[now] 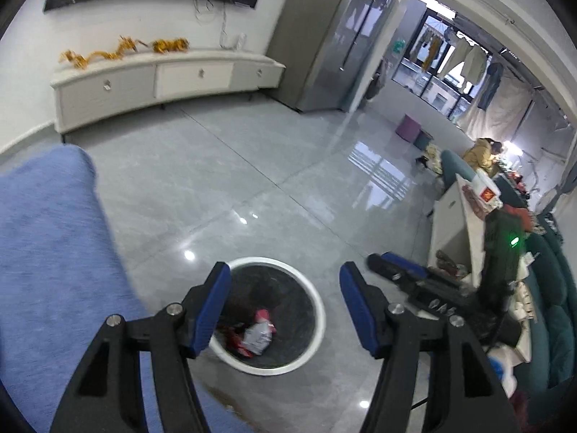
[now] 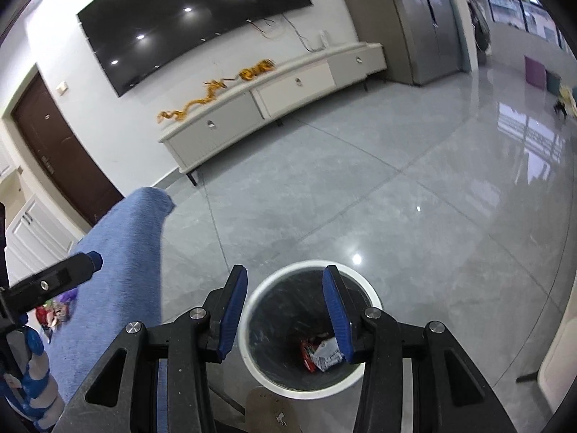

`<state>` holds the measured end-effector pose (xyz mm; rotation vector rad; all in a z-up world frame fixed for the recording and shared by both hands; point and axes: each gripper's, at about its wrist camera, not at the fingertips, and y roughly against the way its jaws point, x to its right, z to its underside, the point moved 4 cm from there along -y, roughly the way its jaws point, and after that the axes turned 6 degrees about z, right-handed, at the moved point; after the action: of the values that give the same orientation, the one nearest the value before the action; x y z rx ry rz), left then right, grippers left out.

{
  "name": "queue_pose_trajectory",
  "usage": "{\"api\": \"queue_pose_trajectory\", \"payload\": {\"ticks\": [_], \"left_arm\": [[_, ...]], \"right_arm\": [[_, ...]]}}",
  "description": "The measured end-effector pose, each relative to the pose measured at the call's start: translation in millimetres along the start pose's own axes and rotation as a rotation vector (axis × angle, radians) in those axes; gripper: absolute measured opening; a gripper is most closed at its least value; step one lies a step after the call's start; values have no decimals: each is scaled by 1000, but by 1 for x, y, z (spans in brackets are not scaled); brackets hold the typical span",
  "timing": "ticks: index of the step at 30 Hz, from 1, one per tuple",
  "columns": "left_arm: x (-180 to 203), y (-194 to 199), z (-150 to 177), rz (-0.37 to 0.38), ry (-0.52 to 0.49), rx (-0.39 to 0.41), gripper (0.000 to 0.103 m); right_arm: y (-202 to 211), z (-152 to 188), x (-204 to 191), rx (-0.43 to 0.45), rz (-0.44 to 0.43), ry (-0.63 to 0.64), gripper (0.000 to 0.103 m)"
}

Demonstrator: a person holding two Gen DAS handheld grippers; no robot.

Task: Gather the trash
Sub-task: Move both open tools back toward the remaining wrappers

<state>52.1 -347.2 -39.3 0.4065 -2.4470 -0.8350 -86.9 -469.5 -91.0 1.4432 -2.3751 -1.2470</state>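
Both grippers are hanging over the bin [image 1: 317, 310], the landmark here: a round white-rimmed can with a dark liner, standing on the grey tile floor [image 1: 252, 166]. The left gripper [image 1: 285, 306] is gaping wide with nothing between its blue pads [image 1: 216, 310]; the right gripper [image 2: 286, 315] is also spread wide and holding nothing, its right pad overlapping the bin mouth in view. Trash is already lying at the bottom of the bin: a crumpled white-grey wrapper [image 2: 326, 353] and red packaging [image 2: 306, 351] touching it, plus a pink scrap [image 1: 262, 314] just beside them. More candidates seem to be sitting left of the bin, on or beside the blue cloth [image 2: 122, 259], where small colourful bits [image 2: 54, 312] are showing near the left tool; too blurred to say what they are. Judging by looks, this kind of trash is going to be light, thin, soft and crinkly, not fragile, a bit slick on foil faces, so it is likely collapsing under the pads rather than resisting. Best hold is probably across a bunched fold or a raised crumpled edge, not a flat face lying on the cloth, closing fully since there is no stiffness to feel. Risk: a flat wrapper sliding away, or cloth getting pinched along with it.
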Motion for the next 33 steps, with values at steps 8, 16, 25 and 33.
{"api": "queue_pose_trajectory", "payload": {"ticks": [8,16,25,33], "left_arm": [[-43,92,9,-156,4,145,61],[-120,197,44,-330,107,286,60],[-228,288,116,-503,340,378,55],[-288,319,162,-583,486,408,54]], "right_arm": [[37,-15,-71,58,-112,121,41],[59,-17,-159,81,-250,271,41],[46,14,-266,12,-379,469,41],[9,64,-364,-115,-461,658,41]]}}
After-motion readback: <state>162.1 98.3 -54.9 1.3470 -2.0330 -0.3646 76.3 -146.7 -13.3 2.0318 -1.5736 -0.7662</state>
